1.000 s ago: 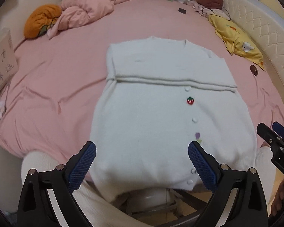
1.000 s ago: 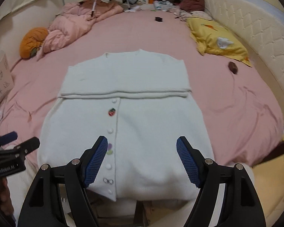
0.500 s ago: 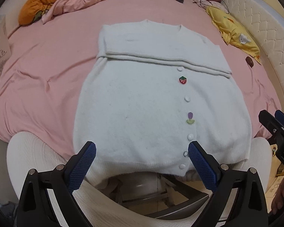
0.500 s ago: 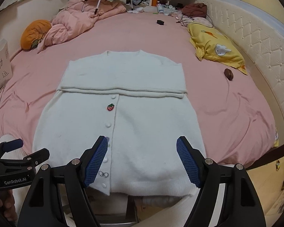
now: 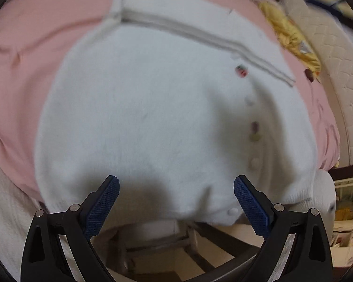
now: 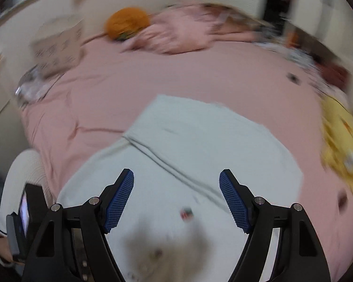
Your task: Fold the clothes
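Both views are motion-blurred, and no writing is legible in either one. Nearest the left wrist camera, the left gripper (image 5: 175, 208) has its two blue-padded jaws standing wide apart with nothing between them, poised over the near hem of a white knit cardigan (image 5: 157, 108). The right gripper (image 6: 176, 202) likewise has its jaws spread and empty, above the same cardigan (image 6: 200, 155). The garment lies flat on a pink bedsheet (image 5: 33, 47), its near hem hanging over the bed's edge and its far part folded across in a straight band. Down its button line, a strawberry-shaped button (image 5: 241, 71) sits nearest the fold, followed by at least four further buttons towards the hem; their details are blurred. Beyond the cardigan, on the sheet, lie one yellow pillow (image 6: 341, 141), one orange cushion (image 6: 127, 22), one heap of pink bedding (image 6: 188, 37) and one cardboard box (image 6: 57, 49) with blurred print. A quilted cream headboard (image 5: 336, 75) bounds the bed's far side.
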Action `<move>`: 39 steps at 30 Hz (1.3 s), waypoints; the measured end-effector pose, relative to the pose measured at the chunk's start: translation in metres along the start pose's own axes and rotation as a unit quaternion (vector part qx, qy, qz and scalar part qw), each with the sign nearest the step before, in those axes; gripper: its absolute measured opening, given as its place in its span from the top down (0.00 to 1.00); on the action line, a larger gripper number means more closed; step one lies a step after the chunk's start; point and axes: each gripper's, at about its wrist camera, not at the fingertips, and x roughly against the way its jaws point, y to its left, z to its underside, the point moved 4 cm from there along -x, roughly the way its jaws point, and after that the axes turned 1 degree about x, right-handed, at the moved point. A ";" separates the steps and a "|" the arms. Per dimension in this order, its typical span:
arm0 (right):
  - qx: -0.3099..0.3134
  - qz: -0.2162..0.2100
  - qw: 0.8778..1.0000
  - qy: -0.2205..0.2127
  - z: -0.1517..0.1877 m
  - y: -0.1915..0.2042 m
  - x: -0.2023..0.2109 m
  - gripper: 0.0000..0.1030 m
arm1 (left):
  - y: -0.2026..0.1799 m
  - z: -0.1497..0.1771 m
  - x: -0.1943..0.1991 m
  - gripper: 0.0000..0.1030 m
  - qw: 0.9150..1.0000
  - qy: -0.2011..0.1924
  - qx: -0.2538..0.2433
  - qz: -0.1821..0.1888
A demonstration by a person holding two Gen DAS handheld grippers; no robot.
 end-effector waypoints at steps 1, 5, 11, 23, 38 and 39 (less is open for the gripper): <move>0.012 -0.008 1.000 0.016 -0.010 0.004 -0.022 0.27 | 0.007 0.000 -0.008 0.05 1.000 0.016 0.021 0.010; 0.058 -0.031 0.995 0.073 -0.040 0.027 -0.106 0.27 | 0.031 -0.006 -0.021 0.05 0.992 0.031 0.104 0.063; 0.026 -0.074 0.989 0.127 -0.063 0.048 -0.195 0.27 | 0.036 -0.010 -0.027 0.01 0.984 0.038 0.133 0.108; -0.095 -0.060 0.986 0.127 -0.059 0.028 -0.229 0.66 | 0.027 -0.007 -0.035 0.00 0.979 0.042 0.150 0.128; -0.270 -0.043 0.961 0.036 0.001 -0.100 -0.138 0.90 | -0.004 0.002 -0.041 0.00 0.986 0.039 0.127 0.104; -0.281 -0.026 0.959 0.032 0.014 -0.119 -0.126 0.90 | -0.007 0.003 -0.042 0.00 0.986 0.039 0.124 0.101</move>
